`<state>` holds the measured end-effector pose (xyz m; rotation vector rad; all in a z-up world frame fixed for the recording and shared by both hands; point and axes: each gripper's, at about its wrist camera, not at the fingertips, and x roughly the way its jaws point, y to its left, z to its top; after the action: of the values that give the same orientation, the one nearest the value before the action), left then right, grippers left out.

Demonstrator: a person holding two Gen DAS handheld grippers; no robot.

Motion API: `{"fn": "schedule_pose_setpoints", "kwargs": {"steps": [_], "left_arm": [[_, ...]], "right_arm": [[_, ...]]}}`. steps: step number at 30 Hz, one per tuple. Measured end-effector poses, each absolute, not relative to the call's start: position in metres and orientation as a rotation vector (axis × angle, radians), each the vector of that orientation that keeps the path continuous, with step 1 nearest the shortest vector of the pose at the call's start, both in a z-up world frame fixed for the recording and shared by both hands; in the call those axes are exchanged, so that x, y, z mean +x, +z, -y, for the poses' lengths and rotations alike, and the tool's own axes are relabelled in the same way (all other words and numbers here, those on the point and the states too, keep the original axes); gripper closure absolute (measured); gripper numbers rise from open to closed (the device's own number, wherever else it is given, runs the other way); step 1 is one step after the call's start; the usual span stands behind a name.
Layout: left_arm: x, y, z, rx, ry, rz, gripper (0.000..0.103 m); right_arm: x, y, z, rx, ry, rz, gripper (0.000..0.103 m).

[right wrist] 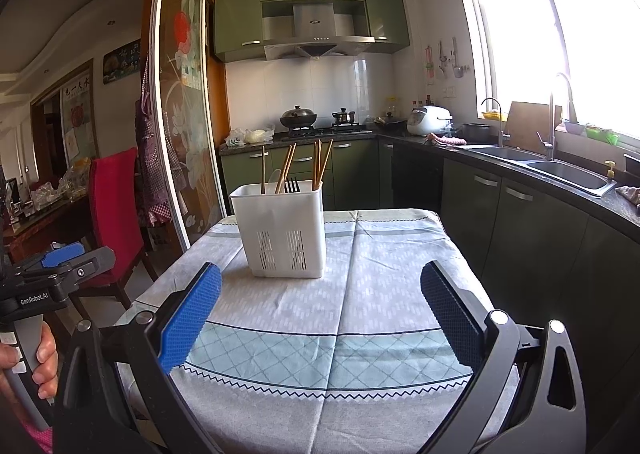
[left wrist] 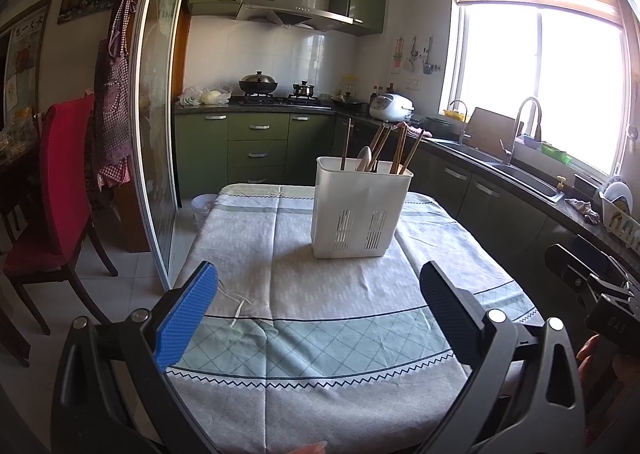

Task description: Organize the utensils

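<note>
A white slotted utensil holder (left wrist: 358, 210) stands upright on the cloth-covered table (left wrist: 304, 294); it also shows in the right wrist view (right wrist: 282, 230). Wooden chopsticks (left wrist: 400, 148) and a pale spoon (left wrist: 363, 159) stand in it. The right wrist view shows the chopsticks (right wrist: 320, 166) and a dark fork (right wrist: 292, 185) too. My left gripper (left wrist: 318, 286) is open and empty, held back from the holder over the table's near half. My right gripper (right wrist: 320, 290) is open and empty, also short of the holder. The left gripper's body (right wrist: 60, 270) shows at the left of the right wrist view.
A red-covered chair (left wrist: 64, 190) stands left of the table beside a glass sliding door (left wrist: 156, 114). A dark counter with a double sink (right wrist: 560, 170) and tap runs along the right. A stove with pots (right wrist: 316, 122) and a rice cooker (right wrist: 428, 120) stand at the back.
</note>
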<state>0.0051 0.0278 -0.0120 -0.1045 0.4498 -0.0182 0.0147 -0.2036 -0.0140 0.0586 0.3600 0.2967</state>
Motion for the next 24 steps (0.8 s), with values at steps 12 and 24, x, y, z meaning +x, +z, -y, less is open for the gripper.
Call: {"fn": "schedule_pose_setpoints", "kwargs": {"steps": [12, 24], "left_arm": [[0.0063, -0.0123, -0.0242, -0.077, -0.010, -0.449, 0.007], [0.0068, -0.0133, -0.0269, -0.065, 0.008, -0.438, 0.007]], "right_arm": [[0.0168, -0.0144, 0.2028, 0.058, 0.295, -0.362, 0.005], [0.0183, -0.0180, 0.2006, 0.063, 0.293, -0.371, 0.005]]}}
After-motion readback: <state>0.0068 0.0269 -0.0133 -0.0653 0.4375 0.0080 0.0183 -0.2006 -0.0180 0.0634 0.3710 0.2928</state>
